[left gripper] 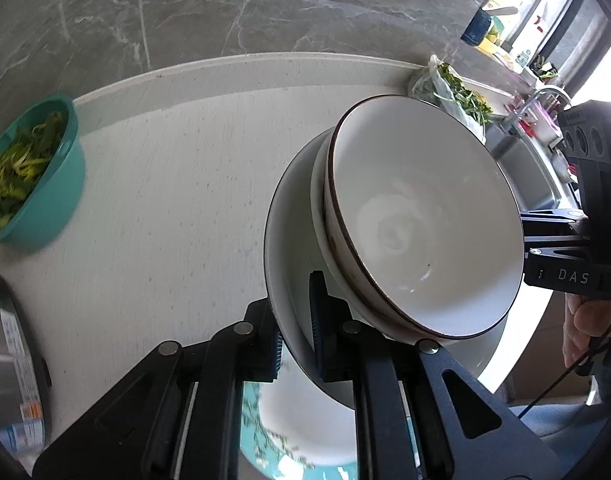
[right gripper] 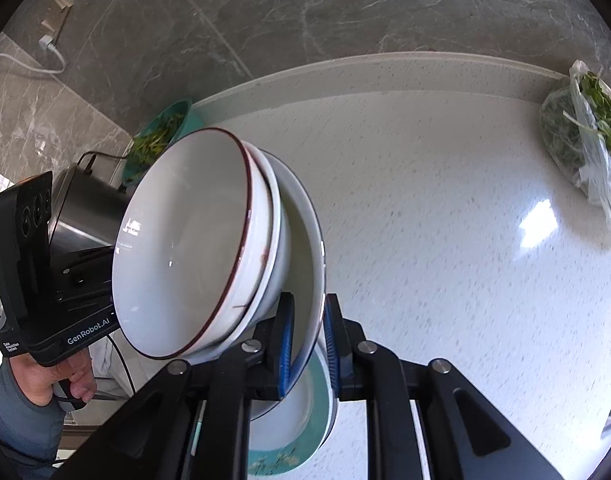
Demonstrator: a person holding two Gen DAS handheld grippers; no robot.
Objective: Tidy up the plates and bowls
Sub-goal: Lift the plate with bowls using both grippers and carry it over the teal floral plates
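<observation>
Carrying a stack between both tools, you had the left gripper (left gripper: 297, 336) pinching one edge of the wide white plate (left gripper: 289, 240) and the right gripper (right gripper: 309, 344) pinching the opposite edge, each pair of blue pads pressed onto the rim from either side. On that plate sat two nested bowls: a plain white bowl (left gripper: 319, 216) below and a brown-rimmed bowl (left gripper: 417, 216) inside it. The stack hung tilted, clear of the pale counter (left gripper: 165, 184), directly over a teal-patterned plate (right gripper: 301, 440) lying on the counter. The step in hand was, by judgement, the two-handed move of the stack. A teal bowl of greens (left gripper: 33, 176) stood well apart near the wall, and a bag of greens (right gripper: 585, 136) lay at the far end. The next move would call for level, matched travel of both hands, since the bowls rested loose and could slide off the tilt.
</observation>
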